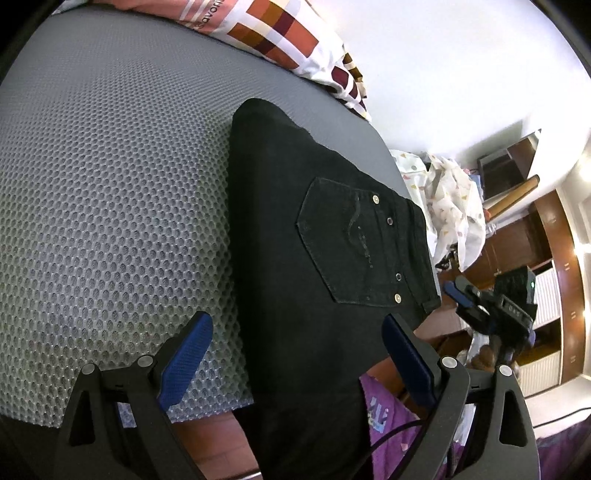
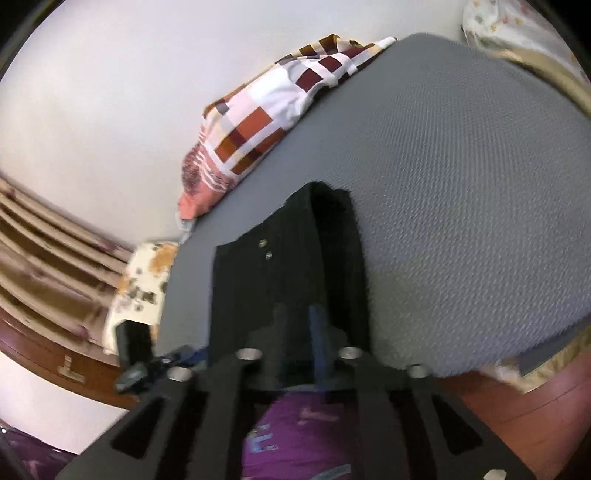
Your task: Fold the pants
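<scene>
- Black pants (image 1: pixel 325 266) lie lengthwise on the grey mesh mattress (image 1: pixel 110 184), back pocket (image 1: pixel 354 243) up, already doubled leg on leg by the look of it. The near end hangs off the mattress edge toward the camera.
- Left gripper (image 1: pixel 295 358): jaws wide apart, straddling the pants' near end with blue pads either side, nothing pinched.
- Right gripper (image 2: pixel 297 332): jaws narrow with a small gap. Motion blur is heavy in its own view and I can't tell if cloth sits between the pads. In the left view it hangs off the mattress's right edge, apart from the pants, apparently empty.
- Handling, my read: denim-like cloth, fairly heavy and limp. It drapes but holds a crease. Not slippery or fragile, and the mesh should give friction, so dragging will bunch it.
- Where to grab: waistband corner (image 1: pixel 428 302) and the thick seam edges. Stacked layers there give bite, but pinch all layers or the fold will split.
- Hidden: the hanging end is cut off below frame, so overall length is unknown. The far end (image 2: pixel 325 195) is dark and its layers are hard to separate.
- Patterned pillow (image 1: pixel 280 33) lies at the far side, well clear.
</scene>
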`<state>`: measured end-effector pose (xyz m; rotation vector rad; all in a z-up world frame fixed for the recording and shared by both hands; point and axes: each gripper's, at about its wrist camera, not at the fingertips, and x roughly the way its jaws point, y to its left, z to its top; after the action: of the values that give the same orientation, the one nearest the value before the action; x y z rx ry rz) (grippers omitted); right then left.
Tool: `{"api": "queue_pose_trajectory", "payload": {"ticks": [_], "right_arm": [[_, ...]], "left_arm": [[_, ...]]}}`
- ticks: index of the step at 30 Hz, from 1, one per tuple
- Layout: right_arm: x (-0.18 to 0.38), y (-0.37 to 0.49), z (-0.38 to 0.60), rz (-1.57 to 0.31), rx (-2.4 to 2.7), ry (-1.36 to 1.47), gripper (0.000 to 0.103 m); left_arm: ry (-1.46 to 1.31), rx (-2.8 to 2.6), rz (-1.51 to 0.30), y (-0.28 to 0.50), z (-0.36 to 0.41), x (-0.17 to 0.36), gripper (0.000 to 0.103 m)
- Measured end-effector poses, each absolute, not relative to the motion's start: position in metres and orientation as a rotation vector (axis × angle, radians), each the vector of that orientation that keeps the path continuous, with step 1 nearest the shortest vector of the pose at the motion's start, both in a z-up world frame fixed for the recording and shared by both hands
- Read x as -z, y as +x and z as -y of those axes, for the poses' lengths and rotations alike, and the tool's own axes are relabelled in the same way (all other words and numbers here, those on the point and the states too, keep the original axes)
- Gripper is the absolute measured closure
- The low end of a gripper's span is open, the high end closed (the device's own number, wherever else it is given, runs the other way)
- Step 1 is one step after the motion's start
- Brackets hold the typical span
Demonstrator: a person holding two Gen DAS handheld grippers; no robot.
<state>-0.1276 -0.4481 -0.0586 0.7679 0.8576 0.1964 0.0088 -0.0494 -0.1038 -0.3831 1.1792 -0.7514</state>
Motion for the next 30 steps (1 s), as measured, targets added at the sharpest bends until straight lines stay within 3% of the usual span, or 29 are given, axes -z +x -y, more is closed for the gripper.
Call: {"api": "queue_pose_trajectory", "payload": {"ticks": [4, 5, 6, 11, 15, 19, 21, 23, 30], "right_arm": [[0.073, -0.112, 0.433, -0.946, -0.25, 0.717, 0.075], [0.075, -0.111, 0.428, -0.957, -0.244, 0.687, 0.087], [0.075, -0.112, 0.422, -0.963, -0.225, 0.635, 0.09], [0.06, -0.126, 0.427, -0.882, -0.294, 0.741, 0.093], [0.095, -0.118, 0.436, -0.965, -0.24, 0.747, 0.092], [0.094, -0.113, 0.454, -0.907, -0.256, 0.881, 0.079], [0.085, -0.111, 0.458, -0.896, -0.214, 0.839, 0.045], [0.077, -0.106, 0.46, -0.877, -0.206, 0.799, 0.041], [0.083, -0.063, 0.436, -0.971, -0.185, 0.555, 0.04]], "left_arm": [[-0.355, 0.747, -1.18, 0.008, 0.055, 0.103, 0.01], [-0.352, 0.745, -1.183, 0.008, 0.056, 0.103, 0.01], [-0.35, 0.743, -1.187, 0.008, 0.056, 0.103, 0.01], [-0.364, 0.739, -1.174, 0.011, 0.053, 0.101, 0.01], [-0.357, 0.727, -1.194, 0.012, 0.05, 0.107, 0.01], [-0.37, 0.721, -1.182, 0.013, 0.046, 0.103, 0.01], [-0.38, 0.719, -1.161, 0.013, 0.042, 0.099, 0.01], [-0.373, 0.719, -1.135, 0.013, 0.039, 0.093, 0.01], [-0.293, 0.675, -1.124, 0.022, 0.048, 0.093, 0.01]]}}
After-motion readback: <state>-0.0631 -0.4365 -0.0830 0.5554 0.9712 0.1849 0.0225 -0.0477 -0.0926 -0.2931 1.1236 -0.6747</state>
